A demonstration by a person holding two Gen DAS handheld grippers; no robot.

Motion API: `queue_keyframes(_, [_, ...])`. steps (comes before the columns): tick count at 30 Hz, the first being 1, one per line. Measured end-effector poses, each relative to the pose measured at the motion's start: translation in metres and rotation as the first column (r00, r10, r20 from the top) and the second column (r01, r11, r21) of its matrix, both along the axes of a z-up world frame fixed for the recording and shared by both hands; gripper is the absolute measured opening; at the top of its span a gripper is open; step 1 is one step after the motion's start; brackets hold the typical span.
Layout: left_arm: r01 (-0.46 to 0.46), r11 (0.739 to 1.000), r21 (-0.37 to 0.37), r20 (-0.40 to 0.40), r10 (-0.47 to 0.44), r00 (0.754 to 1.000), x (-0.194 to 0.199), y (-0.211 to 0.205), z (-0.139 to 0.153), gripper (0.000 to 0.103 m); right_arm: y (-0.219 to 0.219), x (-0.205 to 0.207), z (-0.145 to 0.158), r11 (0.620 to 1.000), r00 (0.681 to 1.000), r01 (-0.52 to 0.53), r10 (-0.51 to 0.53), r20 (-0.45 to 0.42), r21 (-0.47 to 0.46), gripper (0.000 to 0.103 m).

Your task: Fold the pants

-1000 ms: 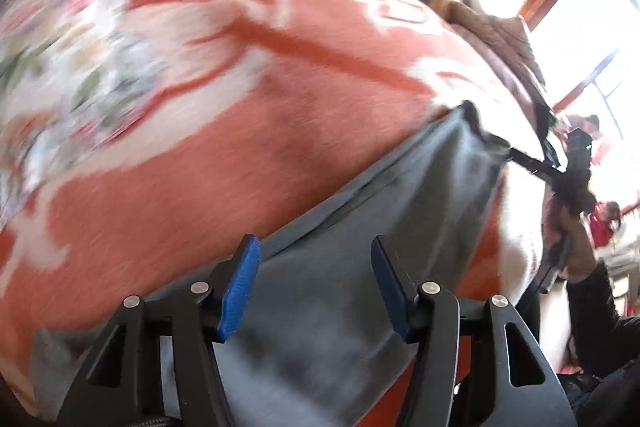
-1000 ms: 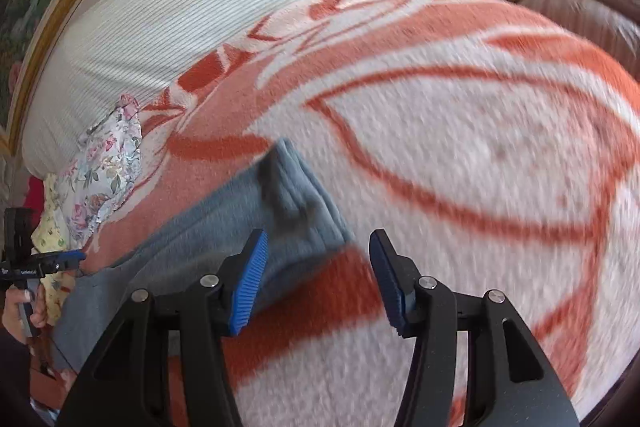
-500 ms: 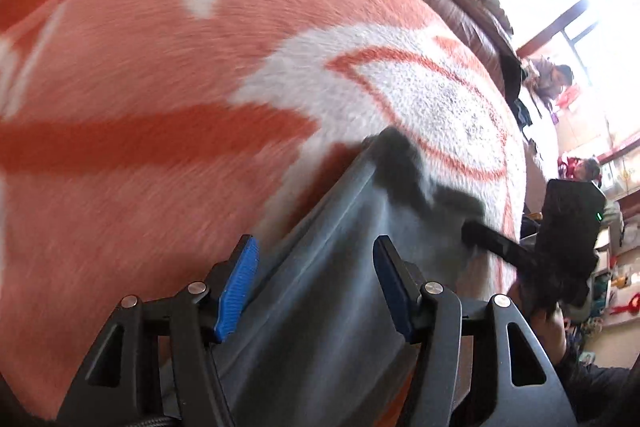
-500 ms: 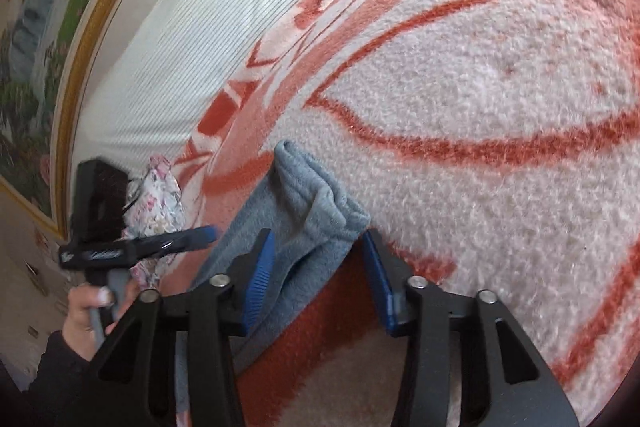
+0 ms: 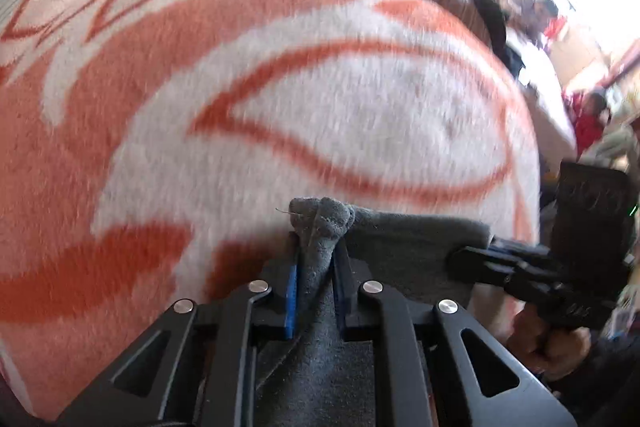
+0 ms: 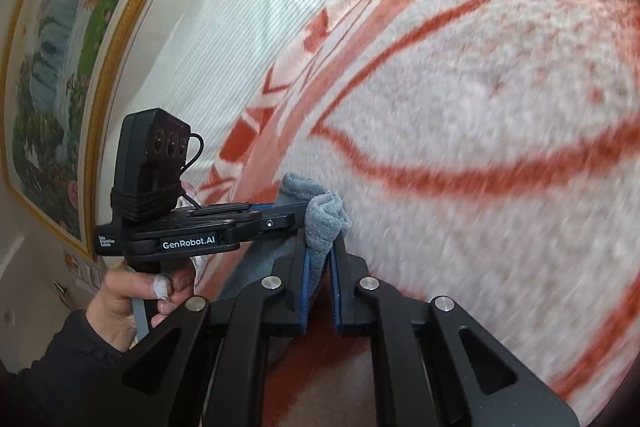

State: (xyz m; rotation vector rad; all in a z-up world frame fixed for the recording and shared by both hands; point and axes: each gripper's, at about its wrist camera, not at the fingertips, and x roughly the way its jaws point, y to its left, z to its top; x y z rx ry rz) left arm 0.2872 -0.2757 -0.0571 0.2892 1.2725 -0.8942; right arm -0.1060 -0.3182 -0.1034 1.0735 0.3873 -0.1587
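Gripping the grey pants [image 5: 404, 251] at one end, both tongs have just closed and each is now clamped on a bunched corner of the cloth. The left tongs [image 5: 316, 259] pinch a knot of fabric that stands up above their blue pads, and the right tongs [image 6: 320, 259] pinch a similar wad at the neighbouring corner; in the right view the left tongs come in from the side and meet the same edge just beside the right ones. The pants lie on the orange-and-white blanket [image 5: 280, 99] that covers the bed, with this gripped end toward the blanket's white patch and the rest of the cloth running back under the tongs, out of sight. A hand [image 6: 132, 299] in a dark sleeve holds the left handle. The step in hand looks like the pick-up for a fold: both corners of one end are secured. Next, the two tongs likely need to lift together, keep the edge taut between them, and carry it over the pants toward the far end without letting either corner slip.
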Motion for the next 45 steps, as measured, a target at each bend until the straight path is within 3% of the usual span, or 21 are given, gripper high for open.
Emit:
queue_keyframes(2, [-0.028,0.998,-0.059,-0.035,0.026,0.999,0.008,-0.004,0.004,0.013,-0.01,-0.005,0.003,1.0,1.0,0.029,-0.029,0.004,-0.011,0.01])
queue_keyframes(6, [-0.025,0.999,-0.038,-0.034,0.023,0.999,0.004,-0.013,-0.002,0.013,-0.021,-0.009,0.0,0.999,0.999,0.034,-0.034,-0.01,0.008,0.01])
queue_keyframes(15, [-0.078,0.972,-0.223,-0.029,0.074,0.997,-0.011,0.031,0.065,0.013,-0.002,-0.015,0.051,0.998,0.996,-0.01,0.016,0.085,-0.067,0.009])
queue_keyframes(22, [-0.112,0.935,-0.337,0.025,0.128,0.991,-0.04,0.084,0.114,0.013,0.037,-0.006,0.105,0.985,0.981,-0.087,0.111,0.158,-0.15,0.009])
queue_keyframes(31, [-0.169,0.883,-0.437,0.066,0.219,0.973,-0.085,0.184,0.157,0.013,0.119,0.015,0.156,0.939,0.933,-0.252,0.3,0.2,-0.235,0.009])
queue_keyframes(38, [-0.271,0.818,-0.508,0.044,0.338,0.94,-0.124,0.274,0.153,0.013,0.185,0.045,0.167,0.88,0.876,-0.387,0.445,0.187,-0.276,0.009])
queue_keyframes(45, [-0.404,0.753,-0.52,-0.032,0.455,0.89,-0.152,0.356,0.106,0.013,0.25,0.082,0.148,0.805,0.815,-0.523,0.569,0.113,-0.28,0.009])
